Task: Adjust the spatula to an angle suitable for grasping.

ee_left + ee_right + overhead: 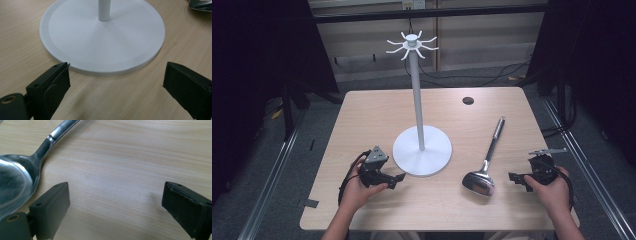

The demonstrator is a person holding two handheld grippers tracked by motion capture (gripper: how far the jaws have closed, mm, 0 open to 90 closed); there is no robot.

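Note:
A white stand (421, 145) with a round base, a tall pole and a ring of hooks (412, 45) at its top rises from the middle of the wooden table. A steel ladle (486, 165) lies to its right, bowl nearest me, handle pointing away. My left gripper (398, 180) rests low at the base's near-left rim (100, 70), open and holding nothing. My right gripper (515, 179) sits just right of the ladle's bowl (12, 182), open, with bare wood between its jaws.
The table (372, 115) has a small dark round hole (468, 100) at its back right. Dark floor, metal rails and cables surround the table. A hand holds each gripper near the front edge.

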